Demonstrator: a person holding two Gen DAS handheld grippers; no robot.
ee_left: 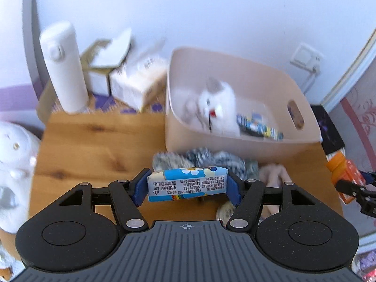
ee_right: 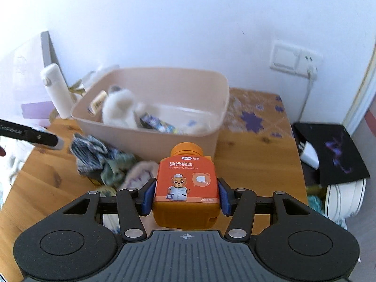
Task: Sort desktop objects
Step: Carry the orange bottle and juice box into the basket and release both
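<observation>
My left gripper (ee_left: 187, 186) is shut on a small blue and white snack packet (ee_left: 186, 183), held sideways above the wooden table (ee_left: 82, 145), in front of a pink plastic bin (ee_left: 235, 138). The bin holds a white plush toy (ee_left: 216, 105) and some packets (ee_left: 258, 127). My right gripper (ee_right: 185, 195) is shut on an orange iodophor cotton ball bottle (ee_right: 185, 188), held upright in front of the same bin (ee_right: 145, 129). The right gripper with the bottle also shows at the right edge of the left wrist view (ee_left: 347, 181).
Crumpled blue-grey cloth (ee_right: 98, 157) and a pale cloth (ee_left: 275, 176) lie before the bin. A white thermos (ee_left: 64, 68), cartons (ee_left: 136, 80) and a white plush (ee_left: 14, 171) stand at left. A black bag (ee_right: 333, 150) sits off the table's right edge.
</observation>
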